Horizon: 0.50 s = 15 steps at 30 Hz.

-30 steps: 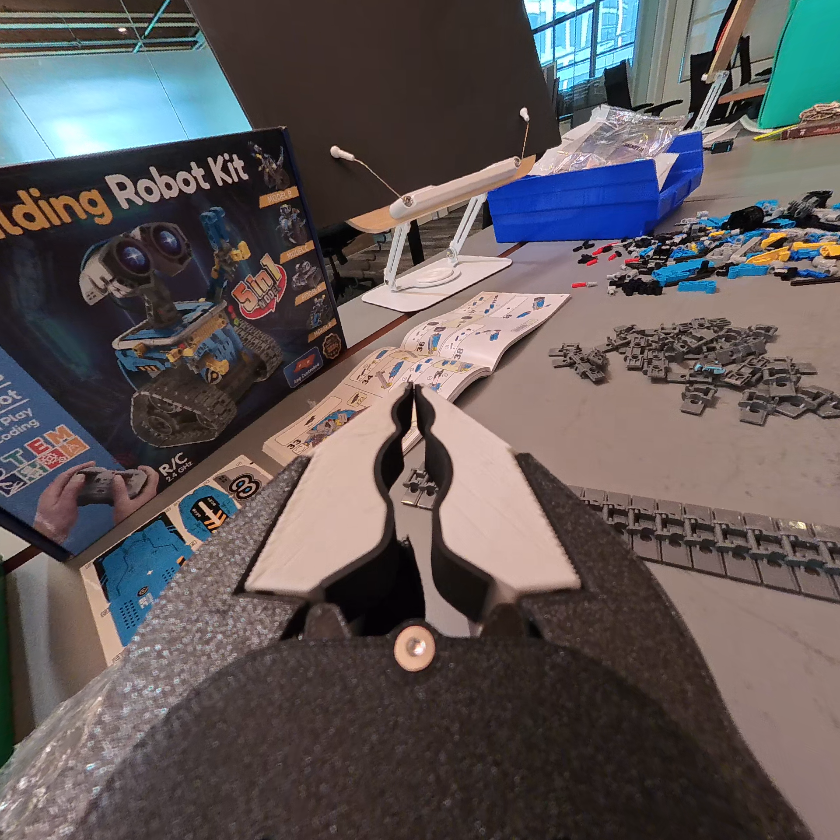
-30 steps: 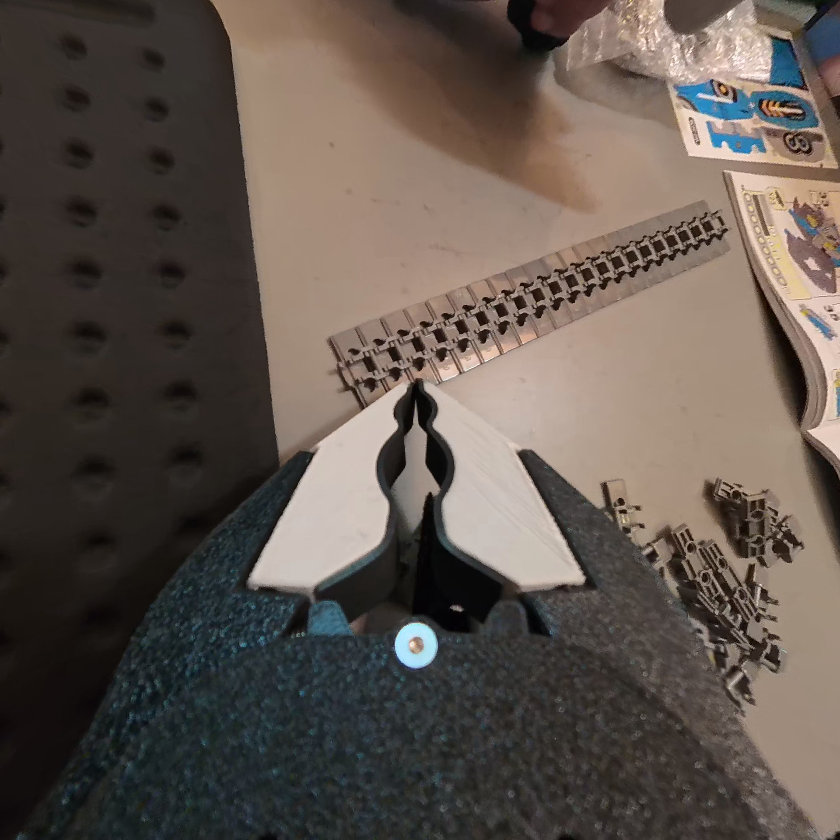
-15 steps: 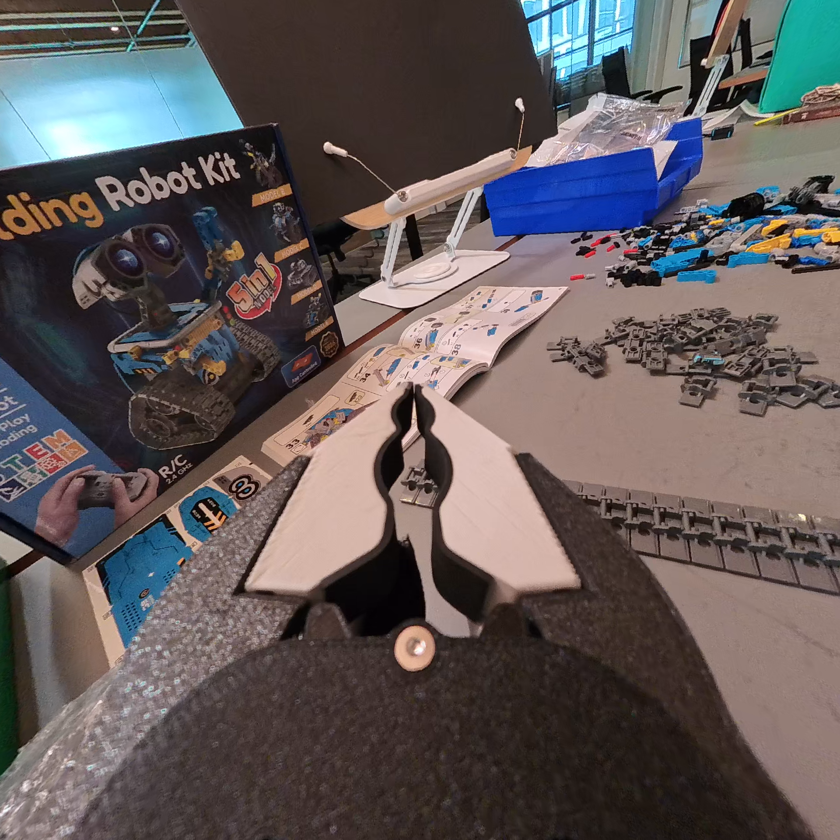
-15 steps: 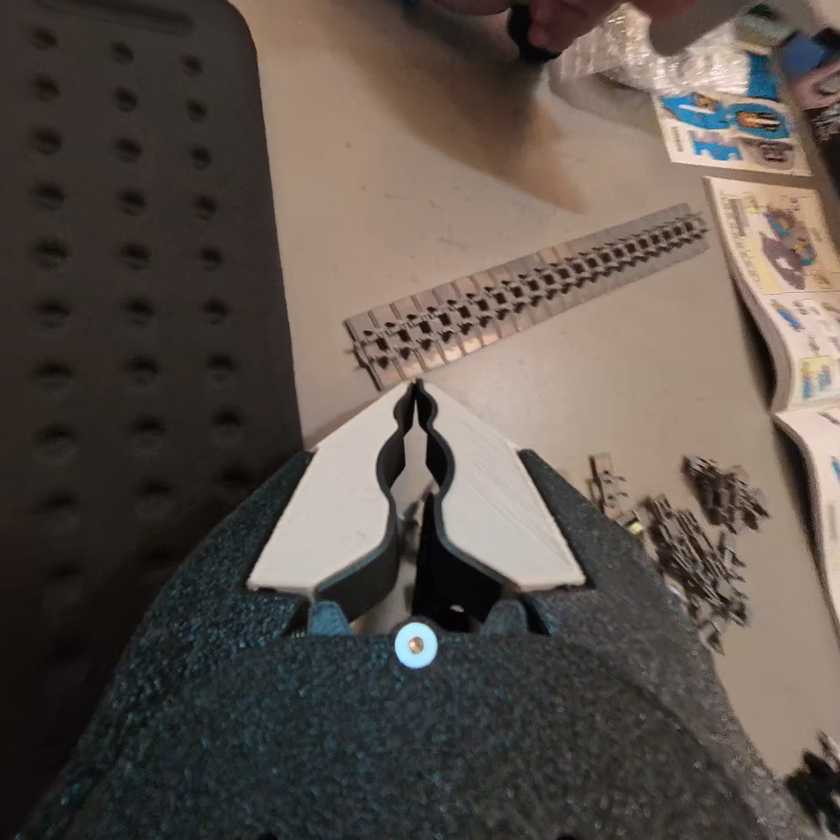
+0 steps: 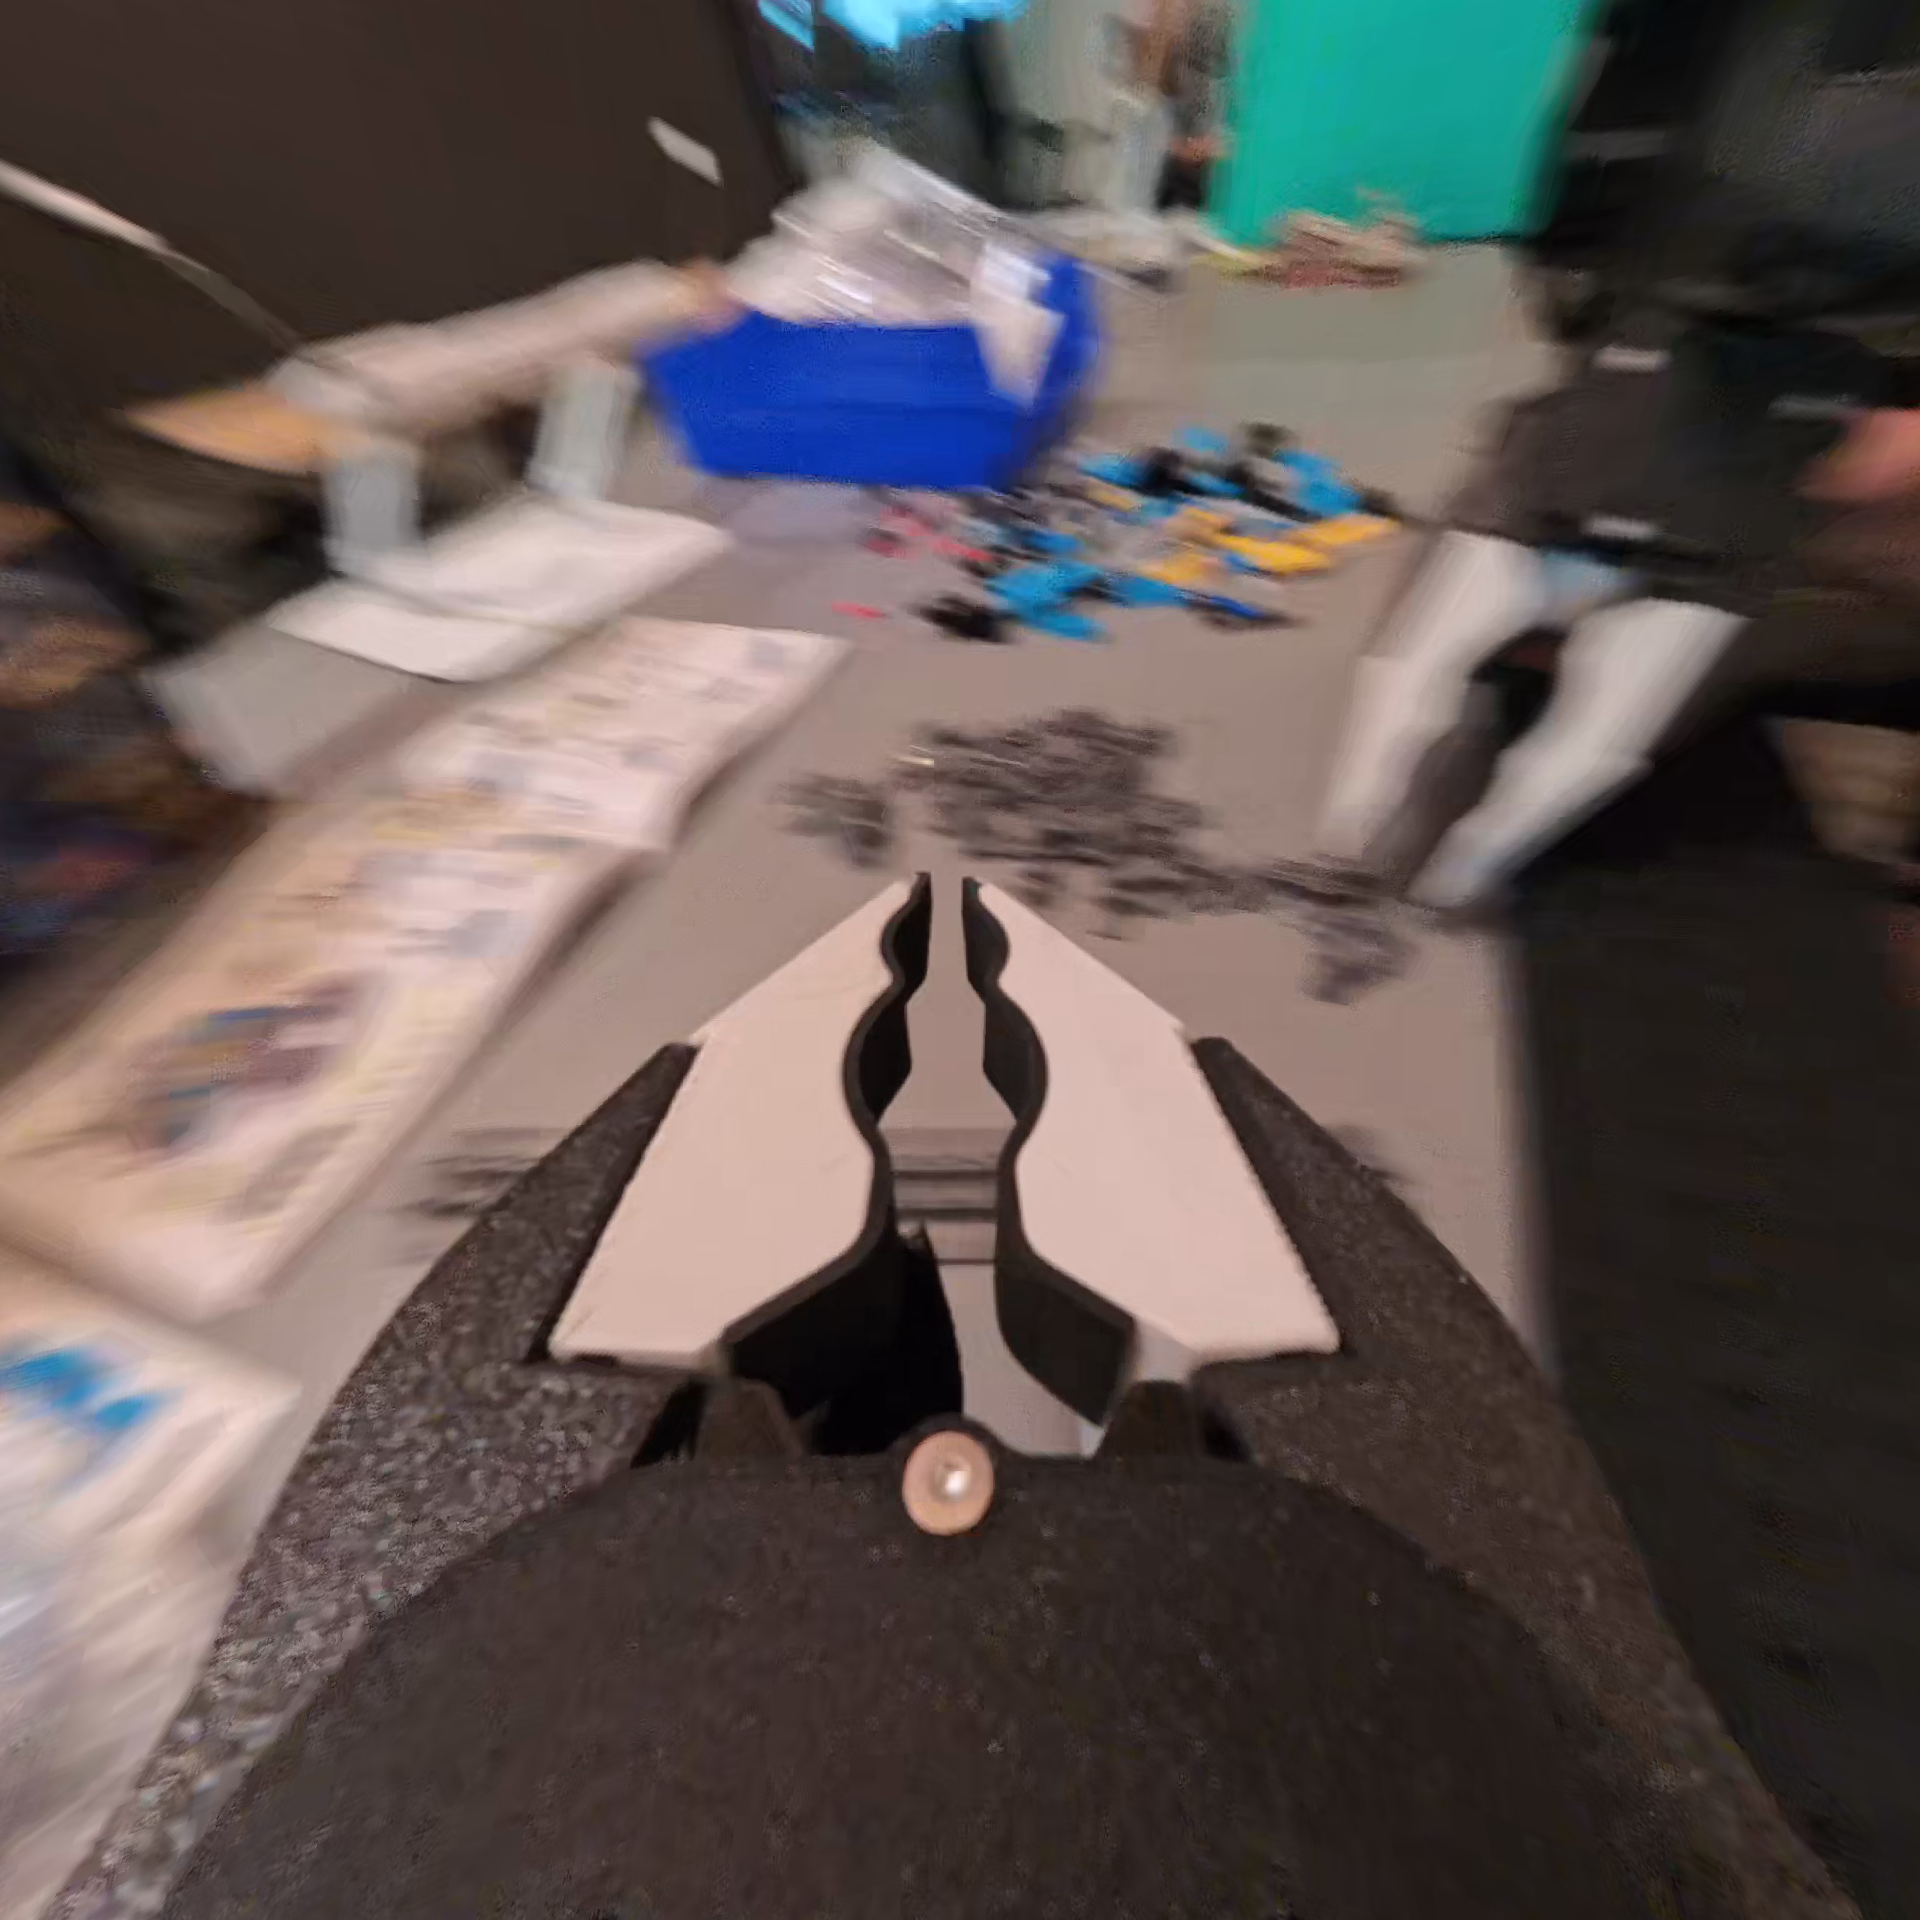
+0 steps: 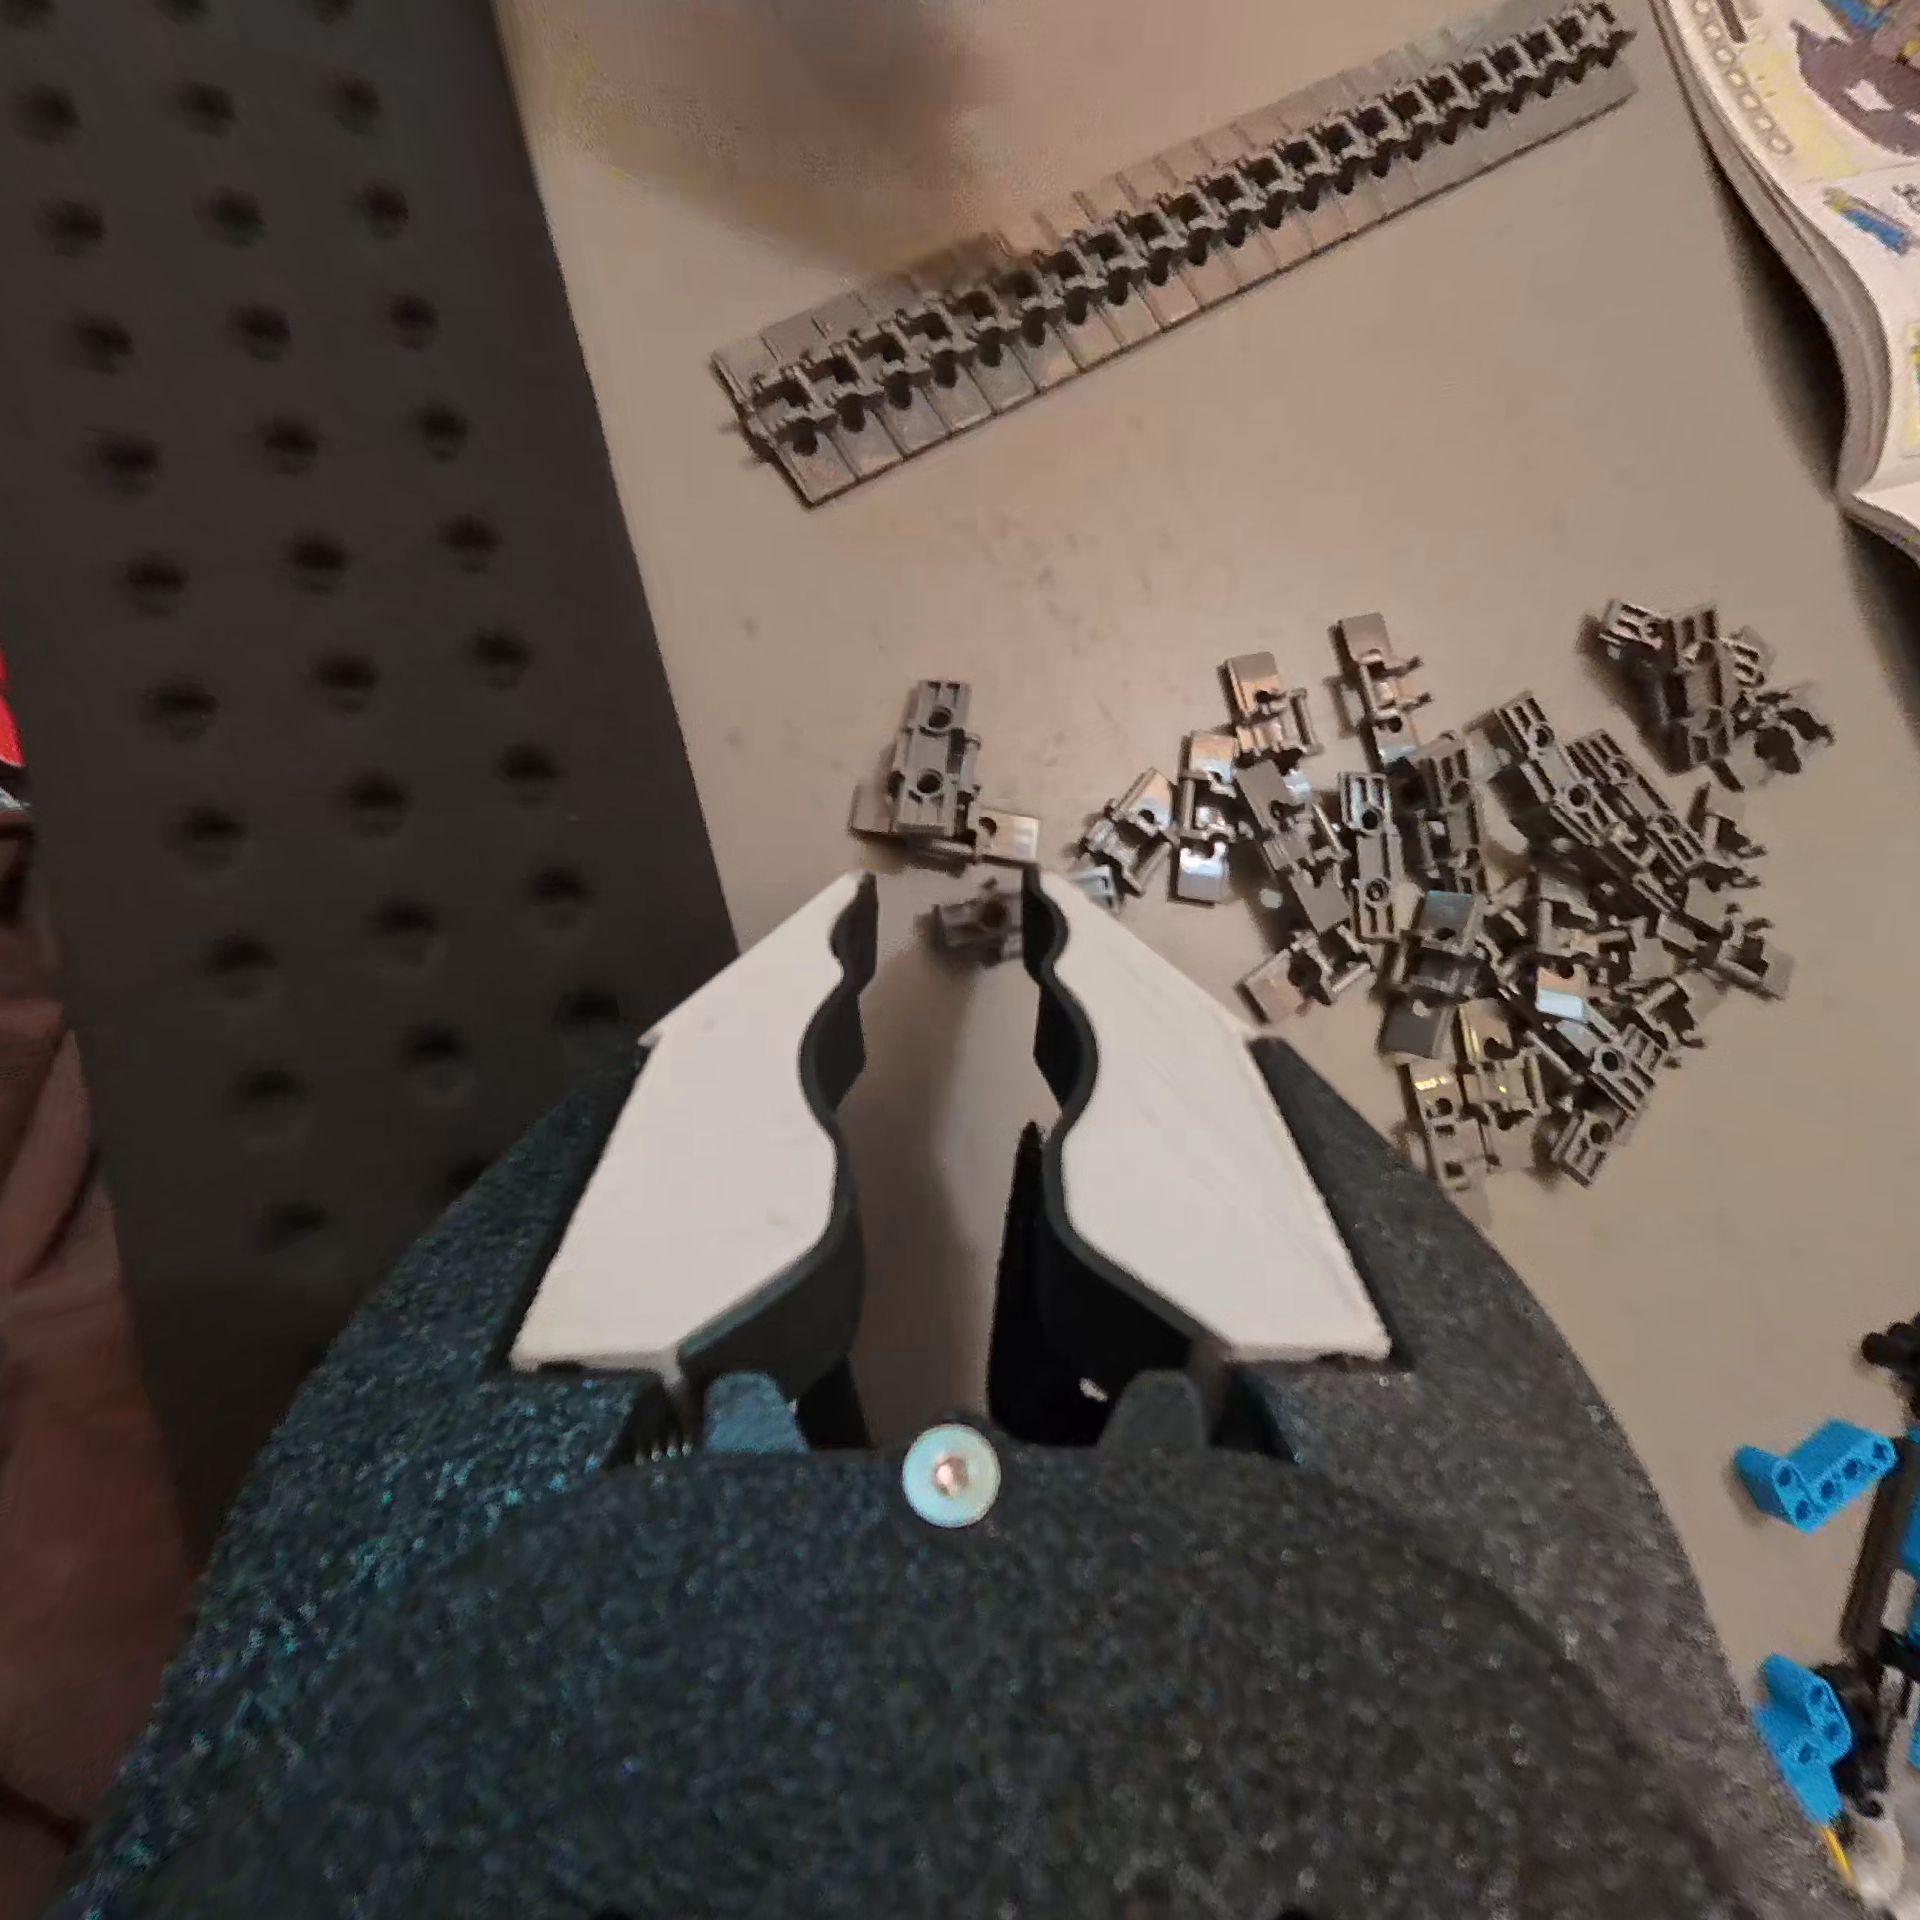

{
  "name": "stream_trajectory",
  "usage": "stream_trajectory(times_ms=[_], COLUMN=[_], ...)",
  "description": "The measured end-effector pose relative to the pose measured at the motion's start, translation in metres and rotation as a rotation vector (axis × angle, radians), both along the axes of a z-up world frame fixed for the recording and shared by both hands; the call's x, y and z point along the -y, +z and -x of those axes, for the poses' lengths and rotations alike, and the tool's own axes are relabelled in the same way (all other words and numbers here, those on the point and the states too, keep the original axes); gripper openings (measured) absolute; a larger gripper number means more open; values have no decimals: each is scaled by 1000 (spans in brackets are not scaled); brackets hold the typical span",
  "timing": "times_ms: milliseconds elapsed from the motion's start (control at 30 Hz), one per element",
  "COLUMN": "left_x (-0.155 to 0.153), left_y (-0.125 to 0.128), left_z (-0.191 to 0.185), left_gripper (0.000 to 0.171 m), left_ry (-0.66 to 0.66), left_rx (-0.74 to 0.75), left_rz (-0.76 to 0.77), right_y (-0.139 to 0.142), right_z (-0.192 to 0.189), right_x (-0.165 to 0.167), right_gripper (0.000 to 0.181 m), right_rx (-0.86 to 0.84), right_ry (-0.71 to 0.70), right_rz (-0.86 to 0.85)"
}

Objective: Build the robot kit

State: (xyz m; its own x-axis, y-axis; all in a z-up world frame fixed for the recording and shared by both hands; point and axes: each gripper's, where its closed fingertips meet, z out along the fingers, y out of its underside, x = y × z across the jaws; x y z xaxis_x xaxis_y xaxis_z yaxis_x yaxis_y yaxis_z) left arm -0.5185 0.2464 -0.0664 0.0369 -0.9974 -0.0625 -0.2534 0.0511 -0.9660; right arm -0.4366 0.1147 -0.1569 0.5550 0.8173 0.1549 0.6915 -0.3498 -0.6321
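- Right gripper is standing open with a wide gap between its fingers, gripping nothing, and hovering over the grey table.
- A single small grey link is lying on the table between the fingertips, close against the right finger; its orientation is too small to judge.
- The loose grey link pile is spreading at 2 o'clock from the tips.
- The assembled grey track strip is lying at 12 to 1 o'clock, well apart, its long axis running from 8 toward 2 o'clock.
- A perforated dark mat is lying at 10 o'clock.
- Left gripper is showing a narrow slit between its tips, holding nothing; its view is heavily blurred.
- A blue bin is sitting at 12 o'clock, far off.
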Motion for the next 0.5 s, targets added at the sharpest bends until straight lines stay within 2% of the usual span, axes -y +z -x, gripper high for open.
stream_trajectory(times_ms=[67,133,200,300,500], left_x=[56,93,116,128,123], left_y=[-23,-46,-62,-80,-98], left_z=[-11,-21,-32,-45,-60], left_gripper=[13,22,25,26,25], left_ry=[-207,-314,-379,-429,-431], left_rx=[-165,-302,-377,-475,-558], left_rz=[109,90,39,25,-9], right_y=[1,3,7,13,18], right_z=[-5,-6,-2,-2,-1], right_x=[-2,-4,-6,-8,10], right_gripper=[26,24,24,21,23], right_rx=[-6,-35,-75,-113,-183], right_ry=[-12,-19,-13,-25,21], right_rz=[6,13,-8,-66,-65])
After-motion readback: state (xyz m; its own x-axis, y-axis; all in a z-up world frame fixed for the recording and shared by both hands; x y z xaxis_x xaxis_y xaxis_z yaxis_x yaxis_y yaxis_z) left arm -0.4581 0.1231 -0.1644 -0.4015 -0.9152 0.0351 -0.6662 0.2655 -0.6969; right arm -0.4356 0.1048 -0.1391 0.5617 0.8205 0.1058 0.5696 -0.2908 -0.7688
